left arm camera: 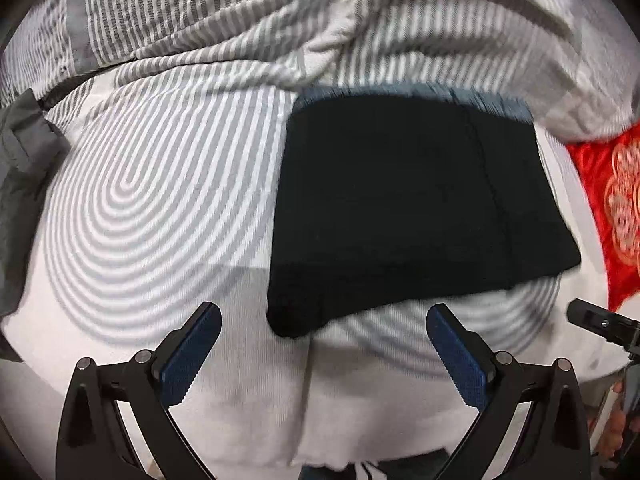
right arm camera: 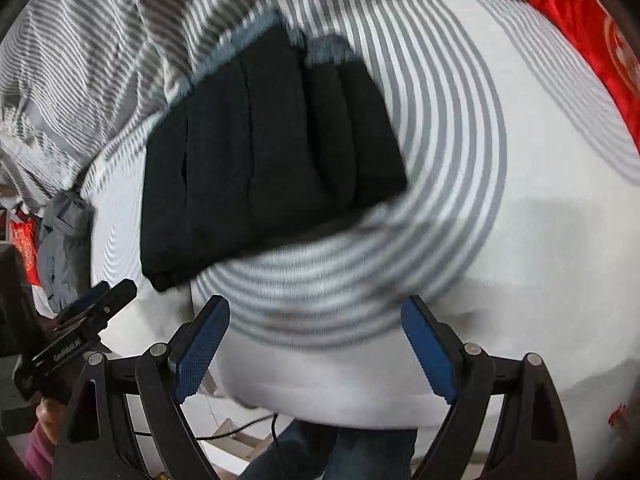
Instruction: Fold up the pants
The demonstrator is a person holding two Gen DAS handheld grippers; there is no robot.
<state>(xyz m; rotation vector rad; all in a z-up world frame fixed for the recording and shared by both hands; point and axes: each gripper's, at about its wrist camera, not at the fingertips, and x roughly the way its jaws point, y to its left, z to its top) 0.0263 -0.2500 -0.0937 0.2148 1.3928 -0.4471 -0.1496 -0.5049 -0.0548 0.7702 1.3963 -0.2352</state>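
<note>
The black pants [left arm camera: 400, 208] lie folded into a compact rectangle on the white bedspread with grey rings [left arm camera: 132, 200]. They also show in the right wrist view [right arm camera: 264, 160]. A strip of blue-grey cloth [left arm camera: 440, 94] peeks out under their far edge. My left gripper [left arm camera: 324, 320] is open and empty, just short of the pants' near edge. My right gripper [right arm camera: 316, 316] is open and empty, over the bedspread [right arm camera: 500, 240], to the right of the pants' near corner. Each gripper shows at the edge of the other's view.
A rumpled grey-striped duvet [left arm camera: 248, 20] lies behind the pants. A red embroidered cushion [left arm camera: 612, 200] sits at the right. A grey garment [left arm camera: 20, 168] lies at the left edge of the bed. The bed's near edge is just below the grippers.
</note>
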